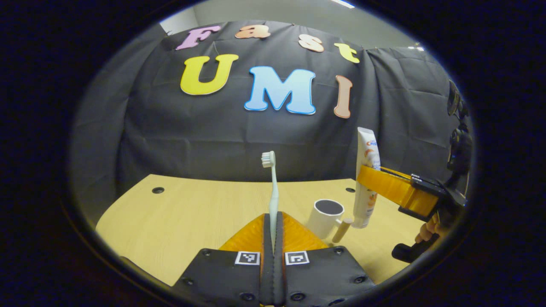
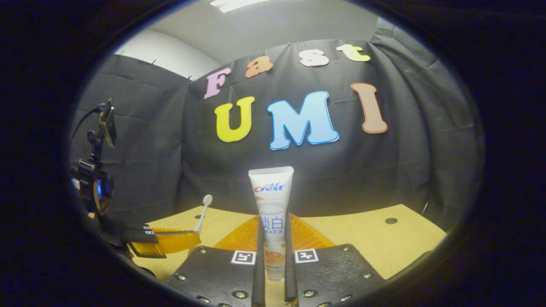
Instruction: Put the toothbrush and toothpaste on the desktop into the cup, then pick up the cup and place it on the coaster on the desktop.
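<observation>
The toothpaste [image 2: 271, 213] carried the one printed label: a brand word in red and blue near its top, large blue characters on a pale band below, and smaller print under those, too fine to make out. Two square black-and-white markers [image 2: 243, 257] sat on the right gripper [image 2: 273, 224], and two more markers [image 1: 248, 258] on the left gripper [image 1: 273, 217] — patterns only, no letters or numbers.

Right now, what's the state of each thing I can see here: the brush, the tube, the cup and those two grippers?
Toothbrush: upright, bristles on top, lifted off the desk.
Toothpaste: upright, flat end up, lifted above the desk, beside the cup.
Cup: standing upright on the desk, nothing in it.
Left gripper: shut on the toothbrush.
Right gripper: shut on the toothpaste.
</observation>
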Tool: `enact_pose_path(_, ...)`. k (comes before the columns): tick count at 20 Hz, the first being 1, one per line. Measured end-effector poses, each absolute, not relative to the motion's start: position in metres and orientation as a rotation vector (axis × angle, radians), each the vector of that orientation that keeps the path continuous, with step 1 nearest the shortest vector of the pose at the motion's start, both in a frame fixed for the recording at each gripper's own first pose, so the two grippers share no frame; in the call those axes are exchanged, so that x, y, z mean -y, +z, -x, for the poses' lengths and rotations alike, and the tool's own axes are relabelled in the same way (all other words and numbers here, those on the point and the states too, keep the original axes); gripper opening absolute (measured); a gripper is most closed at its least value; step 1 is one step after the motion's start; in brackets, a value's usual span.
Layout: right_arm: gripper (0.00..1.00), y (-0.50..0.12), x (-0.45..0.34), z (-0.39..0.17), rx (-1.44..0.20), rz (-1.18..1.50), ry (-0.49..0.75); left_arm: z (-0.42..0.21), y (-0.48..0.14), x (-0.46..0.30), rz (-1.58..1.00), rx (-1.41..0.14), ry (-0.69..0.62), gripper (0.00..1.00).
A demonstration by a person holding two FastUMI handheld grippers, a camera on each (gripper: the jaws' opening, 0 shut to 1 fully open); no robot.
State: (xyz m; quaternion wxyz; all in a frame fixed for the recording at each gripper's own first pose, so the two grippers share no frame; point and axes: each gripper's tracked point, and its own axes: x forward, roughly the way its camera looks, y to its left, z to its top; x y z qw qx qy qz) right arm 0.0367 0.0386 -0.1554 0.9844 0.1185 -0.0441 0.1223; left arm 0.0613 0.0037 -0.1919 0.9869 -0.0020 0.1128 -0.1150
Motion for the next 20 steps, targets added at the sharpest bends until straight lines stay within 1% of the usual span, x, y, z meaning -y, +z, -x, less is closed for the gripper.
enact_pose_path(1, 0.18, -0.154, -0.039, -0.039, 0.101, -0.248, 0.244, -0.068, -0.184, -0.001, 0.011, -0.187, -0.234, 0.07)
enact_pose_path(5, 0.18, -0.153, -0.037, -0.038, 0.130, -0.301, 0.215, -0.087, -0.170, 0.013, 0.042, -0.112, -0.259, 0.06)
enact_pose_path(10, 0.18, -0.158, -0.032, -0.048, 0.162, -0.313, 0.140, -0.112, -0.161, 0.033, 0.075, -0.054, -0.294, 0.07)
enact_pose_path(11, 0.14, -0.165, -0.033, -0.051, 0.153, -0.307, 0.134, -0.116, -0.160, 0.036, 0.082, -0.045, -0.298, 0.07)
enact_pose_path(12, 0.18, -0.171, -0.031, -0.054, 0.143, -0.304, 0.128, -0.121, -0.158, 0.039, 0.092, -0.037, -0.305, 0.07)
enact_pose_path(16, 0.18, -0.199, -0.027, -0.067, 0.084, -0.301, 0.104, -0.136, -0.156, 0.048, 0.098, -0.014, -0.316, 0.07)
enact_pose_path(20, 0.18, -0.215, -0.028, -0.093, 0.045, -0.295, 0.090, -0.148, -0.161, 0.058, 0.082, -0.012, -0.339, 0.06)
